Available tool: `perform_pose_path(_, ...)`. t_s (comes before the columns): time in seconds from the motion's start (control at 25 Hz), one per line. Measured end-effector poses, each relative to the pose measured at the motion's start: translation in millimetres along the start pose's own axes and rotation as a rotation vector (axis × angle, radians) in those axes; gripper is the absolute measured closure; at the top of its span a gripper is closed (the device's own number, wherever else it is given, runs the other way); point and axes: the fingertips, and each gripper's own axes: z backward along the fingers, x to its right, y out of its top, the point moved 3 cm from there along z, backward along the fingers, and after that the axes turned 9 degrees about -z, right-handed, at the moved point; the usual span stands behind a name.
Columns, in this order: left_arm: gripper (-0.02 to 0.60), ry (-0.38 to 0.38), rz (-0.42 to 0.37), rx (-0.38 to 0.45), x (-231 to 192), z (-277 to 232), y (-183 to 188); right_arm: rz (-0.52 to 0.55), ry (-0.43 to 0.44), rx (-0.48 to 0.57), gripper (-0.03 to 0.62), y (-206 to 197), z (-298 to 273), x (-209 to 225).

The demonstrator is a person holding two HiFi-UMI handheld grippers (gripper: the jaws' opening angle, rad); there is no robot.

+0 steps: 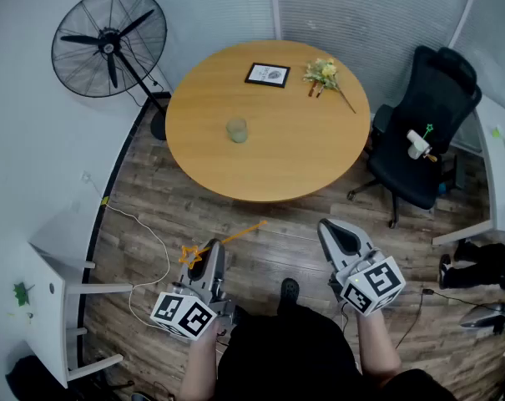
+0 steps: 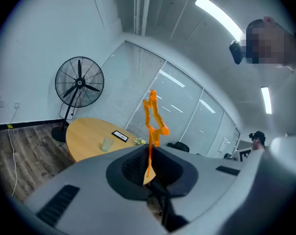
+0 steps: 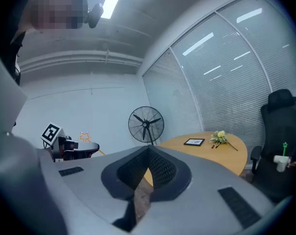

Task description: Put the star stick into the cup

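Left gripper view: left gripper (image 2: pixel 148 150) pinches the shaft of the seemingly light, flimsy star stick (image 2: pixel 154 117); right gripper (image 3: pixel 148 149) closed, empty.

Overhead, long white ceiling strip lights (image 2: pixel 218 14) are casting bright, even light and glaring in both gripper views. Fisheye distortion is bending those views' edges, which are darkening into black corners.

Round wooden table (image 1: pixel 277 153) bears a cup (image 1: pixel 237 129), a frame (image 1: pixel 267 75) and flowers (image 1: pixel 323 73).
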Motion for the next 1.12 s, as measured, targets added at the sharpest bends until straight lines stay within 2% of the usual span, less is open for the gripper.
perform_pose_path(0.44, 0.568, 0.009, 0.008, -0.001, 1, 9, -10, 0.048, 0.036, -0.041, 0.588, -12, 3, -17)
perform_pose_path(0.84, 0.568, -0.022, 0.015, -0.03, -2, 6, -18, -0.005, -0.034, -0.032, 0.585, -23, 6, -15)
perform_pose_path(1.12, 0.568, -0.05, 0.033, -0.062, -32, -2, -17, -0.058, -0.097, -0.04, 0.585, -31, -14, -15)
